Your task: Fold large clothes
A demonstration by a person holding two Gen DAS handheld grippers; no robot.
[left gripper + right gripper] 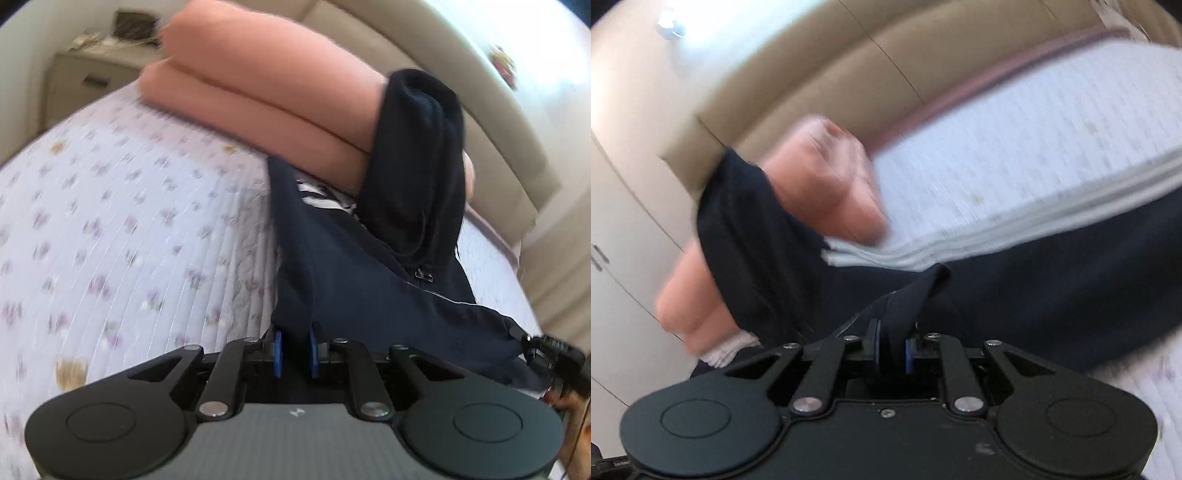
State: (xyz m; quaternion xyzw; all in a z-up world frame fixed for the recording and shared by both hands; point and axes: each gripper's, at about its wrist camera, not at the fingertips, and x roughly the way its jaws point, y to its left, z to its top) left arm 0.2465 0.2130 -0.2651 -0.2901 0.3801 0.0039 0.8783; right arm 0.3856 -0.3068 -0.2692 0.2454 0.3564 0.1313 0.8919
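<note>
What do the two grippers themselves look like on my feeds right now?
Both match: the left gripper and right gripper have matte black linkage arms with silver pivot pins, round black discs at each side and blue finger pads. The left's body is grey with a small white logo.

Left claw [295,349] and right claw [893,349] clamped together.

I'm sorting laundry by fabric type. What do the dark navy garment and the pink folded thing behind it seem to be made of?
The navy garment looks like soft, matte knit, possibly sweatshirt jersey: it drapes in thick rounded folds, with a small metal zip pull. The pink folded blanket looks like plush, matte fleece or thick cotton: puffy rounded edges, no sheen. Blur leaves both weaves unclear.
</note>
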